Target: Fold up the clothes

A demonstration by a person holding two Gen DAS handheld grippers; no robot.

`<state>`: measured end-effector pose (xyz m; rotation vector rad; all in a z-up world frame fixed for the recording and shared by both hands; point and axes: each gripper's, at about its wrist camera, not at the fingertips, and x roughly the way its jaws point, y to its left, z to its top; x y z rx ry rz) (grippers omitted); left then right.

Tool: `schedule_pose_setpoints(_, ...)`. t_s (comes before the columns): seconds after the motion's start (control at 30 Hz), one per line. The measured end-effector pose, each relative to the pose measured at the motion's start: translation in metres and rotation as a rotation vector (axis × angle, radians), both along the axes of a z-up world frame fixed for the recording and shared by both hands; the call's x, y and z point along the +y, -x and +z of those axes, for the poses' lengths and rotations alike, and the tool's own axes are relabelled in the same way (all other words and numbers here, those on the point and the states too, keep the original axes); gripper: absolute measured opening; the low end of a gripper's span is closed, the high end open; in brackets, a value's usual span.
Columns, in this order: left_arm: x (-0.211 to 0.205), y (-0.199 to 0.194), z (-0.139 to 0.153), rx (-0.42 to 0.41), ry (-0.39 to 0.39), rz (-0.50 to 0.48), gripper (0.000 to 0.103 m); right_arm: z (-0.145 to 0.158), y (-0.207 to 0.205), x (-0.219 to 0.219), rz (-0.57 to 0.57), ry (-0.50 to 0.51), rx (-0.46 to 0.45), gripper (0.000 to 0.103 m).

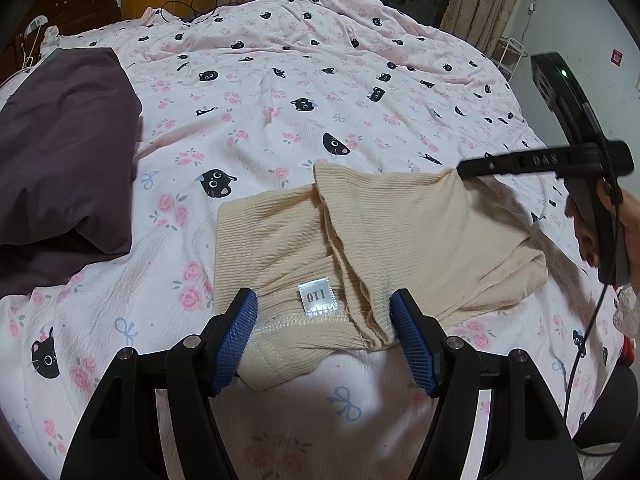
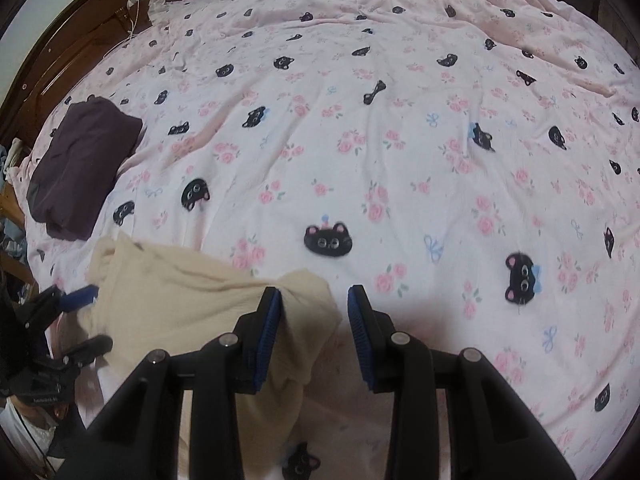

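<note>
A cream ribbed garment (image 1: 400,236) lies half folded on the pink cat-print bedspread (image 1: 280,92), with a white "110" size tag (image 1: 318,296) showing. My left gripper (image 1: 324,320) is open, its blue pads on either side of the tag end of the garment. My right gripper (image 2: 314,320) is open over the garment's other end (image 2: 188,300), with cloth between its pads. The right gripper also shows in the left wrist view (image 1: 472,170) above the cloth's far corner. The left gripper's fingers (image 2: 80,296) show at the left of the right wrist view.
A folded dark purple garment (image 1: 68,160) lies on the bed to the left, also in the right wrist view (image 2: 84,168). A wooden headboard (image 2: 80,28) is behind. Curtains and a white rack (image 1: 508,56) stand beyond the bed.
</note>
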<state>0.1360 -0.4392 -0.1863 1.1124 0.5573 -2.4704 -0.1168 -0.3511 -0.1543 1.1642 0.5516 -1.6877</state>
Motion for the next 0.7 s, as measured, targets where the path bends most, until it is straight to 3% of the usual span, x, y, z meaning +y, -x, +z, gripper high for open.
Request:
schedule_pose_setpoints(0.2, 0.016, -0.003, 0.024, 0.094, 0.028, -0.02, 0.064, 0.014, 0.006, -0.002, 0.013, 0.02, -0.006, 0.036)
schedule_pose_setpoints(0.33, 0.039, 0.02, 0.035, 0.114, 0.018, -0.073, 0.064, 0.02, 0.005, 0.008, 0.057, 0.027, -0.008, 0.036)
schedule_pose_setpoints(0.43, 0.062, 0.046, 0.039, 0.104, 0.014, -0.086, 0.064, 0.023, 0.007, 0.02, 0.081, 0.025, 0.001, 0.036)
schedule_pose_setpoints(0.6, 0.086, 0.092, 0.032, 0.028, 0.077, -0.077, 0.064, 0.027, 0.01, 0.039, 0.115, 0.022, 0.012, 0.036)
schedule_pose_setpoints(0.7, 0.085, 0.094, 0.029, 0.013, 0.062, -0.064, 0.064, 0.03, 0.007, 0.053, 0.149, 0.024, 0.012, 0.036)
